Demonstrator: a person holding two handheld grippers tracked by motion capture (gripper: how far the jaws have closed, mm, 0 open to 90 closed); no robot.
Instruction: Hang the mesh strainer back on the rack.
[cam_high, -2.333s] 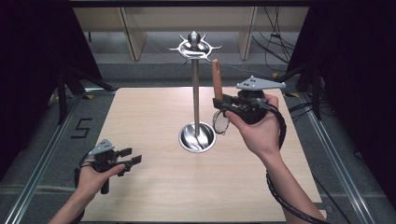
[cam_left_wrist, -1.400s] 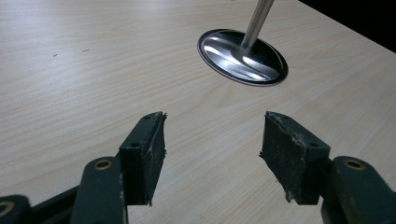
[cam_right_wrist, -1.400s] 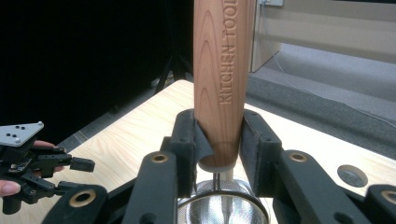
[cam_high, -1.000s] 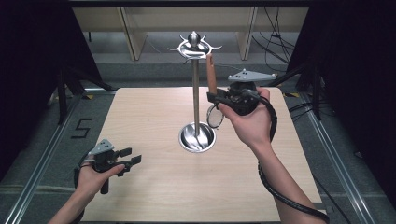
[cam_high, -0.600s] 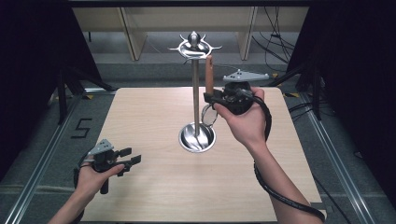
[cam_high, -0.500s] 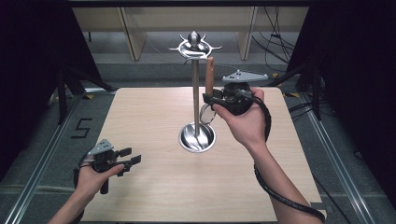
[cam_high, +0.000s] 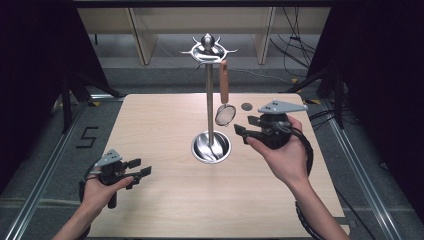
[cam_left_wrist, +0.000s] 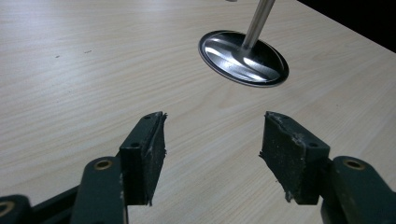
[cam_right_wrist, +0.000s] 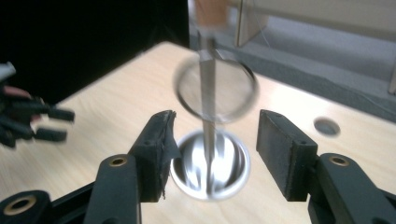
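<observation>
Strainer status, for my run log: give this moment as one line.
strainer: hanging on stand hook | right gripper: open, beside it | left gripper: open, idle

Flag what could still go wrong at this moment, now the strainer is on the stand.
1. The strainer hangs from one hook of the stand and looks blurred in the right gripper view, so it may be swinging and could slip off.
2. The right claw, open, sits close beside the strainer; a careless pull-back might clip it.
3. The left claw is open and well away: little risk.
</observation>
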